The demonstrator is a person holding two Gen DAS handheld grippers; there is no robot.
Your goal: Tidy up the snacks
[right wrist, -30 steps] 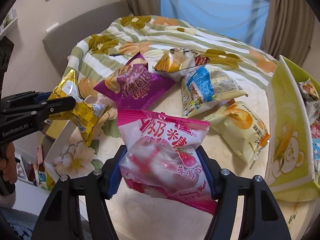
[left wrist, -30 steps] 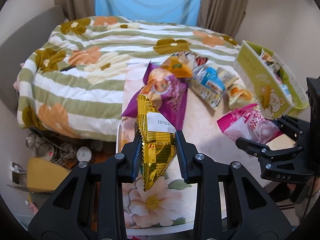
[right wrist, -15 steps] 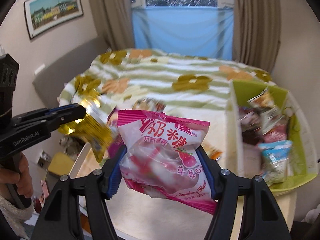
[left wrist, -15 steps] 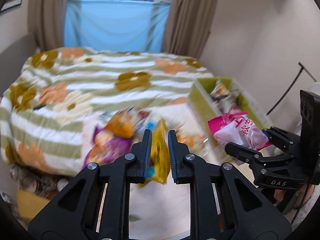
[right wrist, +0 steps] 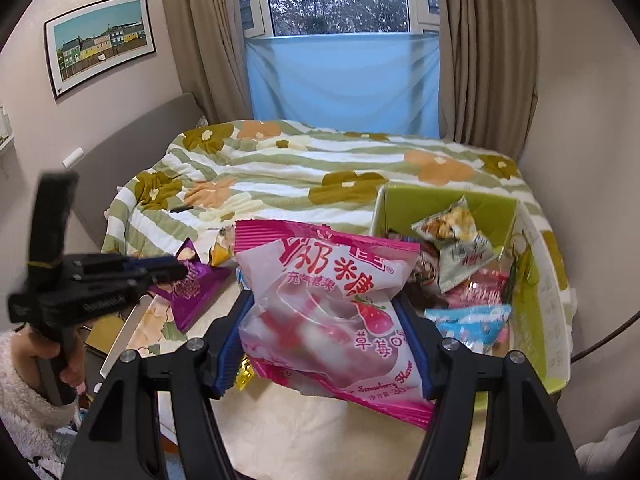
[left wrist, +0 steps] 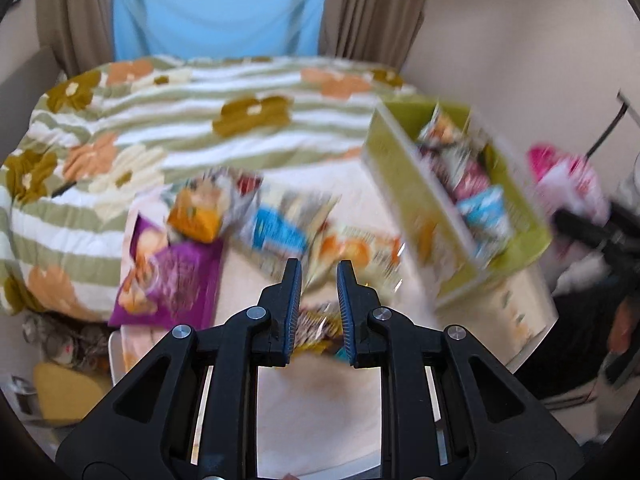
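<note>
My right gripper (right wrist: pixel 326 316) is shut on a pink strawberry snack bag (right wrist: pixel 328 304) and holds it above the table, just left of the green box (right wrist: pixel 536 280). The box holds several snack packs. In the blurred left wrist view, my left gripper (left wrist: pixel 319 280) has its jaws a small gap apart, with a crumpled gold pack (left wrist: pixel 316 326) low between the fingers; grip unclear. A scrap of gold wrapper (right wrist: pixel 242 374) shows under the pink bag. The purple bag (left wrist: pixel 172 276), orange pack (left wrist: pixel 196 216) and blue-white pack (left wrist: pixel 280 232) lie on the table. The green box also shows at the right (left wrist: pixel 408 184).
A bed with a striped flower quilt (right wrist: pixel 320 160) lies behind the table. The table (left wrist: pixel 316 400) is cream with a floral tray edge (right wrist: pixel 120 344) at its left. The pink bag shows far right in the left wrist view (left wrist: pixel 568 176).
Both grippers have swung toward the green box. The gold pack has dropped from high between the left fingers to low near their base. The right gripper still holds the pink bag.
</note>
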